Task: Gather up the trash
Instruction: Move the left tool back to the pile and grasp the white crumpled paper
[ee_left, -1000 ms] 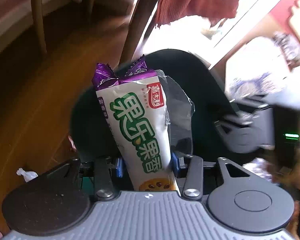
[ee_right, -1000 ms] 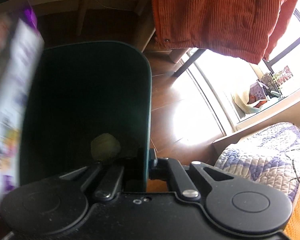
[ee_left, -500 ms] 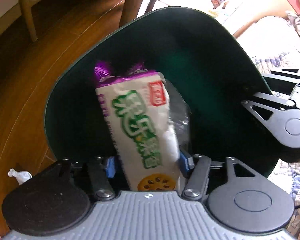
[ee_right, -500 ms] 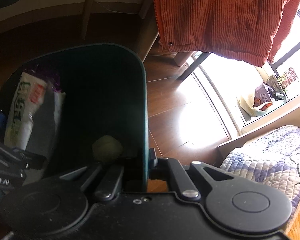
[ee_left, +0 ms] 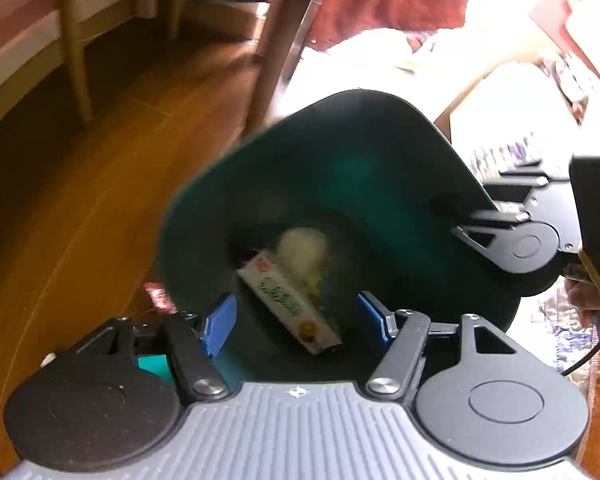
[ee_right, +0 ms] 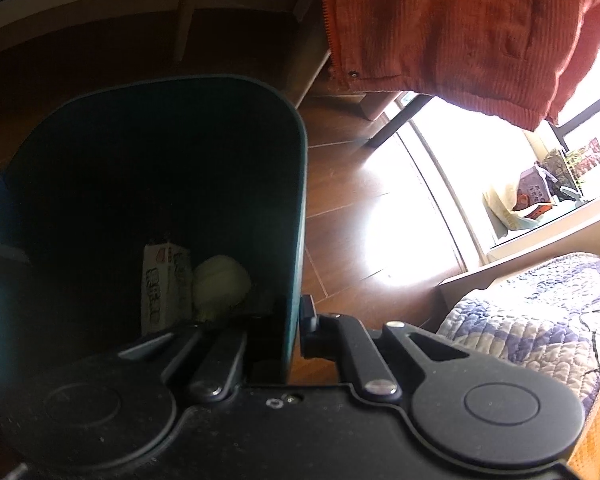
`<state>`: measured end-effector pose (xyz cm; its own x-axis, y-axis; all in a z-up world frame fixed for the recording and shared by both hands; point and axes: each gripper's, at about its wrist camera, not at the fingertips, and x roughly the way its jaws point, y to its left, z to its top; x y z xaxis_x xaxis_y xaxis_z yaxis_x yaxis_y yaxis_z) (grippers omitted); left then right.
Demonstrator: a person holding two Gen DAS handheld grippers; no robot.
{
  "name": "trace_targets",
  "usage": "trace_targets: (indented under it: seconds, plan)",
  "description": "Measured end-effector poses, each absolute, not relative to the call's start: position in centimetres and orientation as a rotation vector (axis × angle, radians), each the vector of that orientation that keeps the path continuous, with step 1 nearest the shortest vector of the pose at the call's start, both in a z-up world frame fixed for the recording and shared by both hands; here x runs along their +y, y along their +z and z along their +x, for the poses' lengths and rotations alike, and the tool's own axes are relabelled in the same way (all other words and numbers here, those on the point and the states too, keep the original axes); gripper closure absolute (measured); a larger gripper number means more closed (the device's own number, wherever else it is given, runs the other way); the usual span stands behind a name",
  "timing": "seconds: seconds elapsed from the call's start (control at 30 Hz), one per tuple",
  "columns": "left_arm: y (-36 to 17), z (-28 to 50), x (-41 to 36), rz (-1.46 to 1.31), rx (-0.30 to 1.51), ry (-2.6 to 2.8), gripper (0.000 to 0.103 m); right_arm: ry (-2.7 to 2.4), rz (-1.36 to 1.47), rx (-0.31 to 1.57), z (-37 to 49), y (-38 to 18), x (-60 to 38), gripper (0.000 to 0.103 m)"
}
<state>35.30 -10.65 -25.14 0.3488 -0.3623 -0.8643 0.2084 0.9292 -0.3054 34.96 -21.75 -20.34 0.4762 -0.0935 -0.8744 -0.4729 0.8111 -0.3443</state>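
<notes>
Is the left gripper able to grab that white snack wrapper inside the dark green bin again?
Probably yes: the left gripper is open above the dark green bin, nothing covering the white snack wrapper.

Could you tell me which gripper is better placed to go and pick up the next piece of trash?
Left. The left gripper is open and empty above the bin, the snack wrapper lying inside. The right gripper is clamped on the bin's wall.
</notes>
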Motion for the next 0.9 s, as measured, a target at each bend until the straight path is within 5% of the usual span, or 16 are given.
trace_targets:
  seconds: [0.47,0.9]
  plan:
    - [-29.0,32.6,3.0,-0.192,1.228,-0.106,0.024,0.264,-0.656,1.168,33.5,-19.2,-21.1,0.096]
    - [-43.2,33.6,10.6,-0.273,1.421,0.138,0.024,0.239,-0.635,1.219,32.9,-19.1,-21.3,0.096]
